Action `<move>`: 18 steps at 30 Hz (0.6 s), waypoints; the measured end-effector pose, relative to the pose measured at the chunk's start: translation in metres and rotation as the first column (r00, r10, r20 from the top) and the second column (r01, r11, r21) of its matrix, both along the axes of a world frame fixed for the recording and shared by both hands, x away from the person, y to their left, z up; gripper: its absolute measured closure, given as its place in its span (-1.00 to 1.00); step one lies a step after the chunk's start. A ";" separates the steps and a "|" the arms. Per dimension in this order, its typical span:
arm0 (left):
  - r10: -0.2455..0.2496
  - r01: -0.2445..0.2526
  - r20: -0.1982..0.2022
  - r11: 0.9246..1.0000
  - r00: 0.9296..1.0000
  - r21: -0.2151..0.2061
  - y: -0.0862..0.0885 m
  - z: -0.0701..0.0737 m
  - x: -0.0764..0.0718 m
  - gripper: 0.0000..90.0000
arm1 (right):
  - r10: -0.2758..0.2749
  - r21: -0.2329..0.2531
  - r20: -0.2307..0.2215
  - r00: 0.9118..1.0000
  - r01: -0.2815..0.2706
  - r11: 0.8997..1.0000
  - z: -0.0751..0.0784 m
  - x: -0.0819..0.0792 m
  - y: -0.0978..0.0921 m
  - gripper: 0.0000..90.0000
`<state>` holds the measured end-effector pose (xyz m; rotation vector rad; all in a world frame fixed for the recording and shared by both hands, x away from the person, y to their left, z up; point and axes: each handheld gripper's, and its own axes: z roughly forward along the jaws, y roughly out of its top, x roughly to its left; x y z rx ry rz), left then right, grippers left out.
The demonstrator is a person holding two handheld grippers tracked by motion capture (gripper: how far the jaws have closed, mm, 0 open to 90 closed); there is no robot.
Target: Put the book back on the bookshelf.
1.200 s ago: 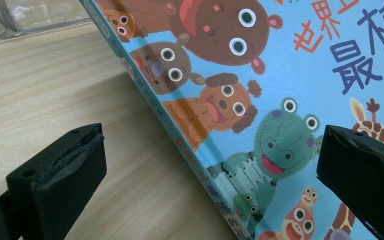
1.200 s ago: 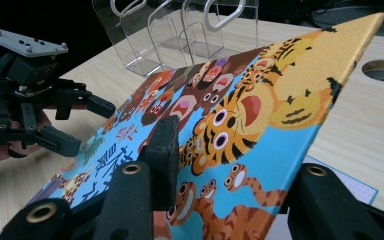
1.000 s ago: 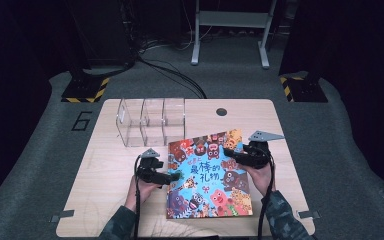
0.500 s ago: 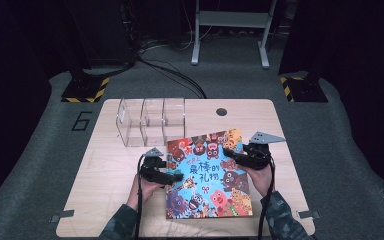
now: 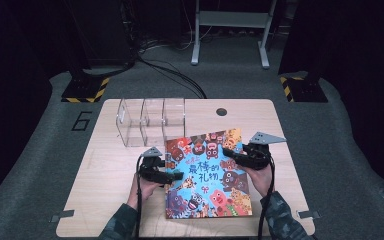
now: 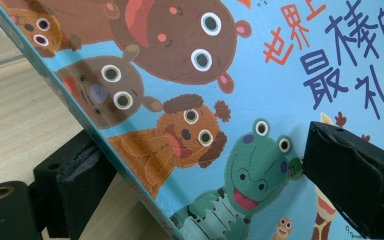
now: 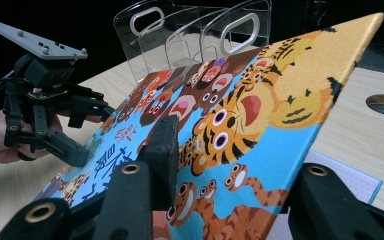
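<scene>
Both tongs pinch the picture book by opposite side edges, left tongs and right tongs, tilting it off the surface, probably toward the clear divider rack just behind.

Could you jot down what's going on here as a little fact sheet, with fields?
Surface: wooden table
Main item: picture book, colourful animal cover, far end tilted up off the table
Left gripper: clamped on the book's left edge
Right gripper: clamped on the book's right edge
Behind book: clear rack with upright dividers
Likely aim: slotting the book into the rack
</scene>
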<state>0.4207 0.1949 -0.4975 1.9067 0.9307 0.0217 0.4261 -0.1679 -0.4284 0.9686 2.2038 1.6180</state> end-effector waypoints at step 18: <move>0.018 -0.020 0.056 0.999 0.998 0.027 0.003 0.007 -0.006 -0.69 | -0.025 0.033 -0.057 0.998 0.027 0.999 -0.005 0.003 -0.002 0.30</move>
